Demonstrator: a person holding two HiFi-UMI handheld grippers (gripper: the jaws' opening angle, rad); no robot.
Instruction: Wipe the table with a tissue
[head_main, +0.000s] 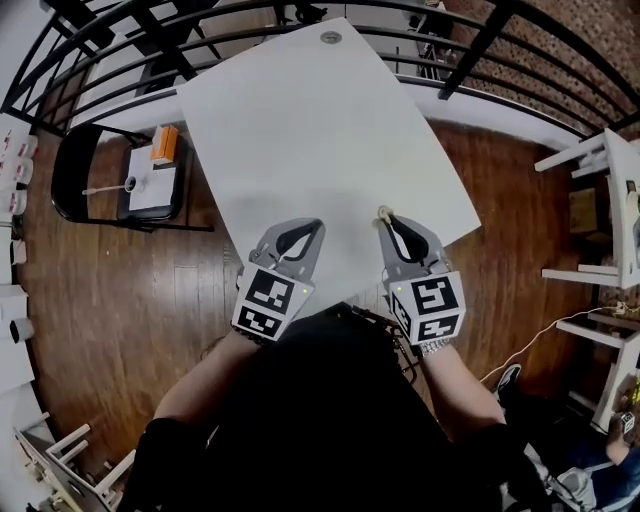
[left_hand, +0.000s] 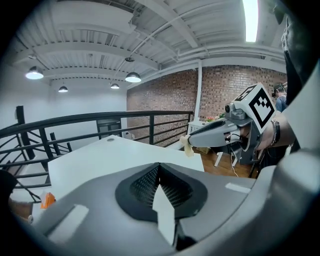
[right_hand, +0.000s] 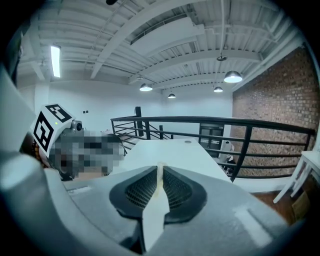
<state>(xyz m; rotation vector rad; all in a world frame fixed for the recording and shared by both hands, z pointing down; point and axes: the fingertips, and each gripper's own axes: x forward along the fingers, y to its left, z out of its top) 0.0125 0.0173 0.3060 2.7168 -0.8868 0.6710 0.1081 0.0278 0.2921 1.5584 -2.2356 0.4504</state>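
Note:
The white table (head_main: 320, 130) is bare apart from a round grommet (head_main: 331, 37) at its far end. Both grippers hover side by side over its near edge. My right gripper (head_main: 388, 220) is shut on a small cream tissue (head_main: 382, 210) that pokes out of its tip. The tissue shows as a thin strip in the jaw seam (right_hand: 159, 187) of the right gripper view. The left gripper view shows it at the right gripper's tip (left_hand: 186, 145). My left gripper (head_main: 316, 225) is shut, and nothing shows at its tip. Both gripper views look level across the table (left_hand: 110, 155) (right_hand: 170, 150).
A black railing (head_main: 250, 25) curves round the table's far side. A black folding chair (head_main: 75, 175) with papers and an orange item stands at the left on the wood floor. White furniture (head_main: 600, 210) stands at the right, with a cable (head_main: 540, 345) on the floor.

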